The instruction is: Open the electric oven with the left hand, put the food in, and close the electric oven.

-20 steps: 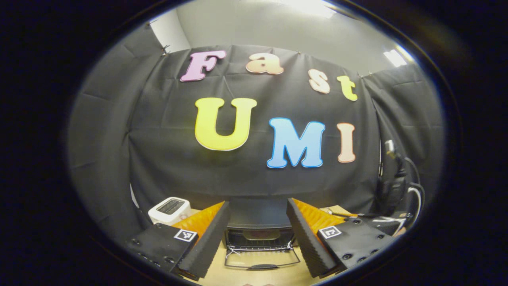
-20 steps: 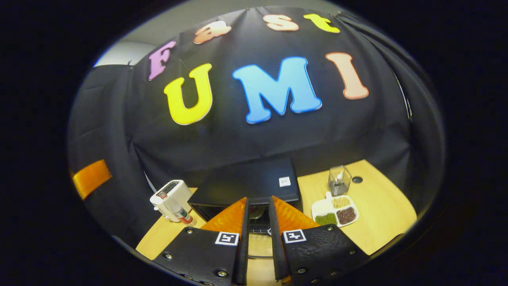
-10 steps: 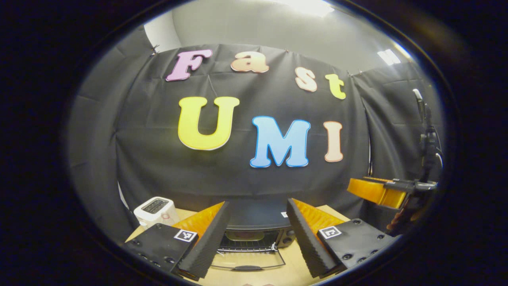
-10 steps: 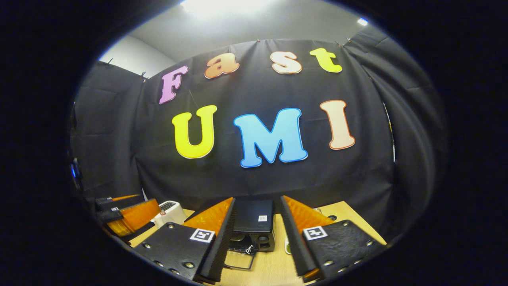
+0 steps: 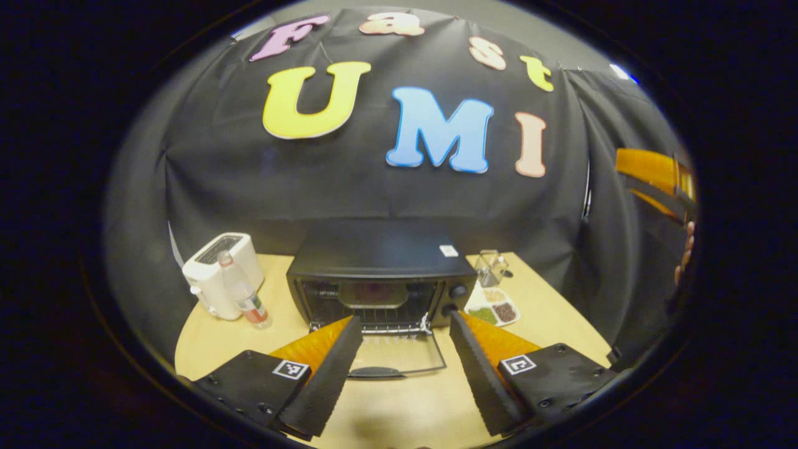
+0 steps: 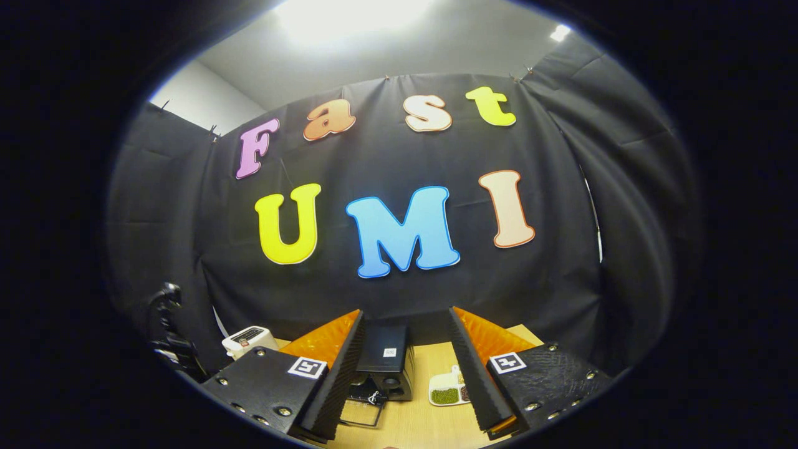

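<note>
Left gripper view, relative to oven: one toaster [image 5: 219,273] and one bottle [image 5: 243,299] left; one electric oven [image 5: 381,277] centre, door [image 5: 399,355] down; one divided dish [image 5: 492,305] right. Left gripper [image 5: 405,368] fingers apart, empty. Right gripper [image 6: 405,368] fingers apart, empty.

Black electric oven [image 5: 381,274] on table, glass door [image 5: 399,355] folded down flat, open.

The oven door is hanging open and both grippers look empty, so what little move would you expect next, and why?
Probably the left gripper dips toward the door handle to swing it shut. The oven door lies flat on the table, something seems to rest on the rack inside, and the gripper is open, holding nothing, directly in front of the handle.
</note>
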`<act>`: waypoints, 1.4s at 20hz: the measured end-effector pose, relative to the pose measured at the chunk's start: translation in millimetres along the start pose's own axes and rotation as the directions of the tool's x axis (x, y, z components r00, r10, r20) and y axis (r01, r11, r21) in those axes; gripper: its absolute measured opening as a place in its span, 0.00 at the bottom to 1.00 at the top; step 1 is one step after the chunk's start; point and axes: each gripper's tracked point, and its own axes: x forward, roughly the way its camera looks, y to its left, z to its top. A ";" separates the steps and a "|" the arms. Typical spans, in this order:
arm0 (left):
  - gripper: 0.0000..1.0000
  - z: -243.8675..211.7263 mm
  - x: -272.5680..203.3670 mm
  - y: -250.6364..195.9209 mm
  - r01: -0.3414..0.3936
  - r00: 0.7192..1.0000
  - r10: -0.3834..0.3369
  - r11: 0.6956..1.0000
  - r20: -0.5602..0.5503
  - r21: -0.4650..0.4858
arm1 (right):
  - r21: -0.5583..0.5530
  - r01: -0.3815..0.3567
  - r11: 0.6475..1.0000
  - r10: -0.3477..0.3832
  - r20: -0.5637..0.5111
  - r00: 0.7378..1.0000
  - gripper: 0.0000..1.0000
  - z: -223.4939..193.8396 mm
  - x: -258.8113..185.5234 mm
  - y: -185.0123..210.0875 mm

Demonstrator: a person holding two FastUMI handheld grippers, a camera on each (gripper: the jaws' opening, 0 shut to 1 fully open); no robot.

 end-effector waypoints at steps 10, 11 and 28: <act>1.00 -120.9 37.9 5.3 -0.030 0.917 0.013 0.999 -0.398 -0.036 | -0.027 0.049 0.998 -0.050 -0.016 0.999 0.80 -2.3 -19.7 -22.5; 1.00 -129.0 45.1 8.3 -0.033 0.904 0.013 0.999 -0.427 -0.038 | -0.027 0.052 0.998 -0.052 -0.021 0.998 0.80 -3.5 -23.0 -25.0; 0.96 -207.4 108.6 25.2 -0.067 0.763 0.030 0.997 -0.645 -0.033 | -0.034 0.169 0.985 -0.172 -0.082 0.982 0.80 -22.7 -31.6 -75.1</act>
